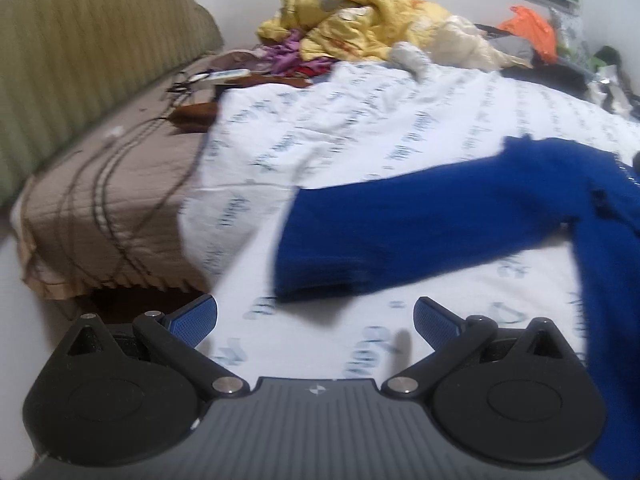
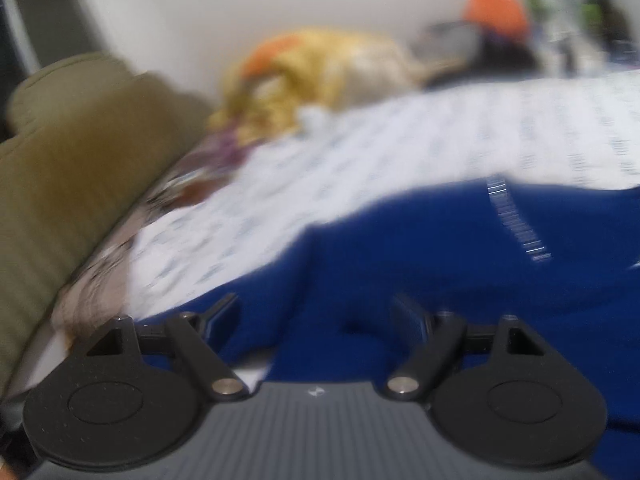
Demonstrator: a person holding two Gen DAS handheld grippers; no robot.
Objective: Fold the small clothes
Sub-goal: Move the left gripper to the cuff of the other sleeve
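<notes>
A royal-blue knit garment (image 1: 440,220) lies on the white printed sheet (image 1: 340,128), one sleeve stretched toward the left and its body running down the right edge. My left gripper (image 1: 316,316) hovers open just in front of the sleeve's cuff, with only bare sheet between its blue pads (image 1: 192,320). In the blurred right wrist view the same blue garment (image 2: 440,248) fills the lower right, with a silvery zip (image 2: 516,224) along it. My right gripper (image 2: 316,312) stands open above the blue fabric, its fingers spread wide and pressing on nothing.
A heap of yellow and orange clothes (image 1: 360,20) sits at the far side of the bed. On the left are a green ribbed cushion (image 1: 80,60) and a tan quilt (image 1: 112,208) with dark cables across it. Orange bags and clutter (image 1: 532,32) crowd the far right.
</notes>
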